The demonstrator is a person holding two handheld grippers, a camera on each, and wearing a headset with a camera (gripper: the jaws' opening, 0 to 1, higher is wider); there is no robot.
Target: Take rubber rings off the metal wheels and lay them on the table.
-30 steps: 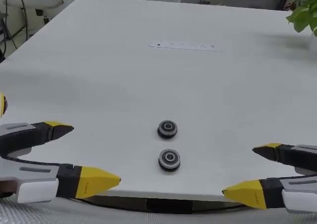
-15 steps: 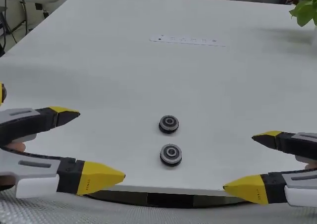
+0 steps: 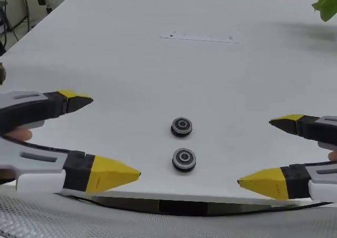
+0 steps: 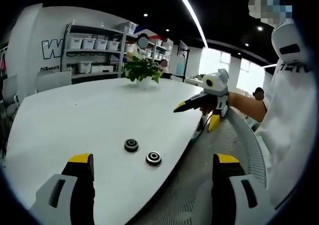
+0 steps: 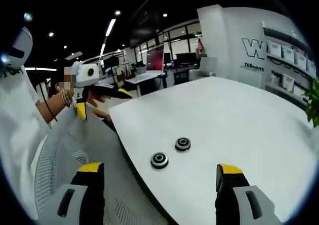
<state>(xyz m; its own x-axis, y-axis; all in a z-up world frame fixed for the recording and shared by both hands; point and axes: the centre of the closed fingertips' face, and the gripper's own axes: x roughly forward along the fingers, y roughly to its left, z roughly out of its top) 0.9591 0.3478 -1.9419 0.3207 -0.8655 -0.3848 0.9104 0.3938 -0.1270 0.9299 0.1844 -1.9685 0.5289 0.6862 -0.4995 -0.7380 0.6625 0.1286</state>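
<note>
Wheels: two small metal ones flat on the table (image 3: 158, 75), axle holes up, one behind the other on a line running away from the person. Near wheel (image 3: 184, 159) sits just inside the front edge. Far wheel (image 3: 181, 127) is close behind it, not touching. Each has a dark outer band, taken to be the rubber ring (image 3: 175, 160). Both rings are on and none lies loose on the table, so the task looks unstarted.

Left gripper (image 3: 116, 136): jaws spread wide, empty, held at the front edge on the left and pointing inward. Right gripper (image 3: 254, 152): also spread wide and empty, mirrored on the right side. Neither touches a wheel.

Key relation: the wheels lie between the two grippers, roughly centred, and each gripper view has both wheels ahead of its own jaws and well apart from them. In the head view the left gripper's lower tip looks slightly closer to the near wheel than the right's does, but it's a small difference. The near wheel is the easier first target for either side.

Judgement: next comes a two-gripper approach, one pinning a wheel and the other catching the ring's rim. Flat, round wheels give no long axis to align with, so any approach angle works. Risks: the near wheel gets nudged off the edge, or it slides instead of being gripped.
</note>
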